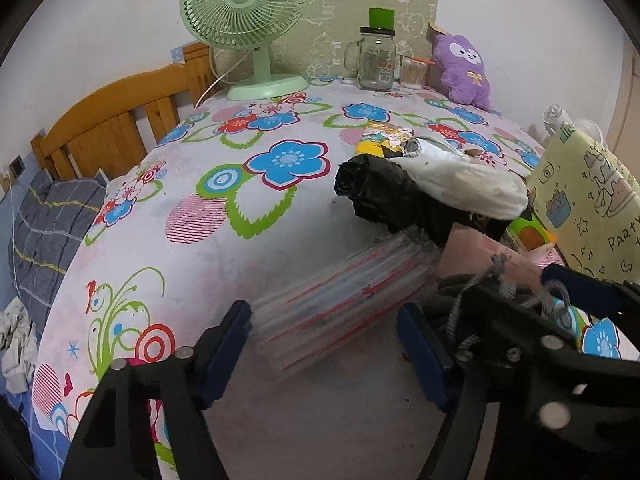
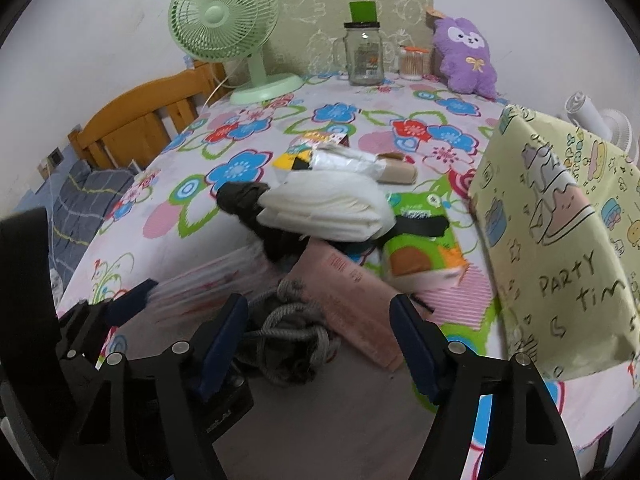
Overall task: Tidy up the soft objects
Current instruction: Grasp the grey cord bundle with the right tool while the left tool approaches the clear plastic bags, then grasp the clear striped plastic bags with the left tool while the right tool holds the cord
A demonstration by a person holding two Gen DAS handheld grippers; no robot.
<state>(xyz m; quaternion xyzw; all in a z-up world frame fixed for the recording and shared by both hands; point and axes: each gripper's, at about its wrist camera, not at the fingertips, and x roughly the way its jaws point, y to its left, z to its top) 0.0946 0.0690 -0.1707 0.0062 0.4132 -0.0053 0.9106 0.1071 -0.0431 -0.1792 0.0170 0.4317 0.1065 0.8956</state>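
Note:
A pile of soft things lies on the flowered tablecloth (image 1: 240, 240): a black plastic roll (image 1: 384, 196), a white folded bag (image 1: 468, 188), a clear pack with red print (image 1: 340, 304), a pink pack (image 2: 352, 292), a green tissue pack (image 2: 424, 240) and a grey cord bundle (image 2: 288, 332). My left gripper (image 1: 324, 356) is open, its fingers on either side of the clear pack's near end. My right gripper (image 2: 320, 344) is open just before the cord bundle. A purple plush (image 2: 468, 56) leans at the back right.
A green fan (image 1: 248, 20), a glass jar (image 1: 376, 60) with a green lid and a cotton-swab tub (image 1: 412, 72) stand at the back. A yellow party-print box (image 2: 560, 232) stands at the right. A wooden bed frame (image 1: 112, 124) is at the left.

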